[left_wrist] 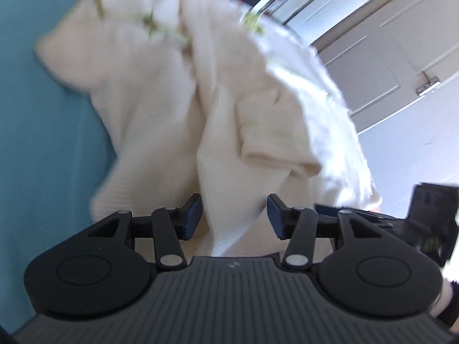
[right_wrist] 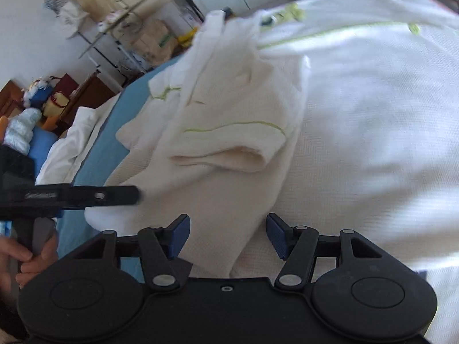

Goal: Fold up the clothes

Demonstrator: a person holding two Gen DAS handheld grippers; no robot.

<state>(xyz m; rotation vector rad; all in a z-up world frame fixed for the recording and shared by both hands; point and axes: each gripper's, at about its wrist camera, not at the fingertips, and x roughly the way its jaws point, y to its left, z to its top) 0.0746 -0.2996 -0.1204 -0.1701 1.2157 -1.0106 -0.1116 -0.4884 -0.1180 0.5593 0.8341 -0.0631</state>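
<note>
A cream knit garment (left_wrist: 160, 109) with thin green trim lies crumpled on a teal bed sheet (left_wrist: 37, 149). One folded sleeve cuff (left_wrist: 275, 154) rests on top of it. My left gripper (left_wrist: 234, 217) hovers close over the garment's near edge, open, with a fold of cloth showing in the gap and neither pad pressing it. In the right wrist view the same garment (right_wrist: 358, 120) spreads wide and bright, with the cuff (right_wrist: 229, 154) in the middle. My right gripper (right_wrist: 228, 236) is open just above the cloth. The left gripper (right_wrist: 71, 196) shows at the left edge, held by a hand (right_wrist: 28, 258).
White cupboard doors (left_wrist: 387, 57) stand past the bed on the right. In the right wrist view, a white pillow (right_wrist: 68, 143), wire shelving (right_wrist: 114, 28) and bags on brown furniture (right_wrist: 57, 97) lie beyond the blue sheet (right_wrist: 106, 143). The right gripper's body (left_wrist: 430, 218) is at the frame's right edge.
</note>
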